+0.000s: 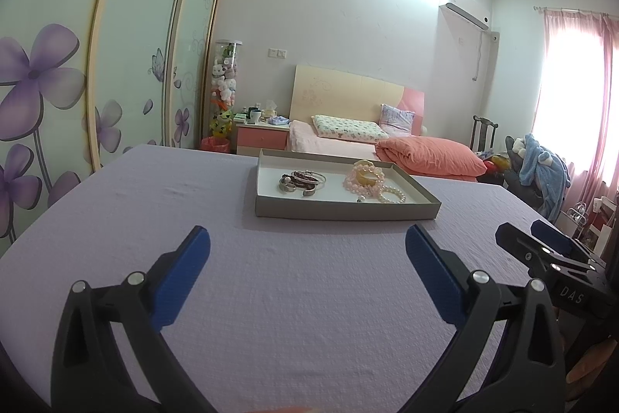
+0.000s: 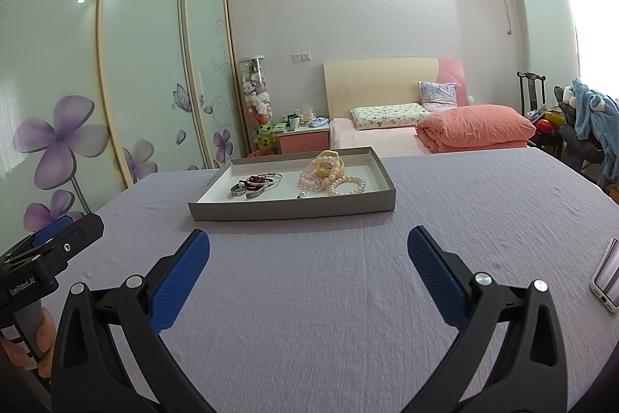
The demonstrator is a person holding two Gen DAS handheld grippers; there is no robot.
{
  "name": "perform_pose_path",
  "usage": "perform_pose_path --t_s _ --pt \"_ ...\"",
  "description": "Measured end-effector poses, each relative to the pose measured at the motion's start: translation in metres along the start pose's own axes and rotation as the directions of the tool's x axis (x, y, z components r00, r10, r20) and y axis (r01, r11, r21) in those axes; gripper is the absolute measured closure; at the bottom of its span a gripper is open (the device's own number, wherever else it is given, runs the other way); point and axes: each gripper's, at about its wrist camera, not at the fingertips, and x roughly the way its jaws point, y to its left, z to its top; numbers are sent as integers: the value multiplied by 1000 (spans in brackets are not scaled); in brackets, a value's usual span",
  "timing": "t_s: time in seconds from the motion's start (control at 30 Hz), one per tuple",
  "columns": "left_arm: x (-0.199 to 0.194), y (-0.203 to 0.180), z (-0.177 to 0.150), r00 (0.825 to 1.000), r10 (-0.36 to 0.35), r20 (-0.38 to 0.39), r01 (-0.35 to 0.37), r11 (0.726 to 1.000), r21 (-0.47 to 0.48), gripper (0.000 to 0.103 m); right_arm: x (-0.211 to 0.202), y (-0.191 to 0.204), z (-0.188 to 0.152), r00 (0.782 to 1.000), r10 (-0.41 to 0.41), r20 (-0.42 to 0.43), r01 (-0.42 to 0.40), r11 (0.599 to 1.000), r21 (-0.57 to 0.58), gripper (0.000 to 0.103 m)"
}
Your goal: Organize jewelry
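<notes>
Both grippers hung low over the lavender tablecloth [image 1: 154, 204], side by side. On the left gripper [image 1: 307, 242] the blue-padded fingers [image 1: 185, 277] were spread wide with nothing between them, and the right gripper [image 2: 308, 244] stood the same way, its pads [image 2: 182, 281] well apart and empty. A hand [image 2: 40, 343] wrapped the left tool's grey handle at the edge of the right wrist view.

Farther along the cloth, apart from both grippers, sat a shallow grey cardboard tray [image 1: 344, 209] with a white floor. At its left lay a tangle of silver bangles [image 1: 303, 180] with a dark beaded one among them. At its right a pink bead bracelet [image 1: 361, 179] was heaped around a yellowish bangle [image 1: 367, 176], and a white pearl bracelet [image 1: 392, 197] lay just beside that heap, nearer the front wall.

A white-cased phone [image 2: 607, 281] rested on the cloth off to the right gripper's side. Behind the table stood a bed with a folded salmon quilt [image 1: 429, 155].
</notes>
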Motion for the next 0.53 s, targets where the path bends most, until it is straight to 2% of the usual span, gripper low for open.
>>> perform_pose_path --t_s 0.27,0.53 --pt "-2 -2 -1 1000 6 17 -6 1000 17 4 0 0 0 1000 0 0 0 1000 0 2" --pt "2 4 2 1000 1 0 -1 1000 3 4 0 1 0 1000 0 0 0 1000 1 2"
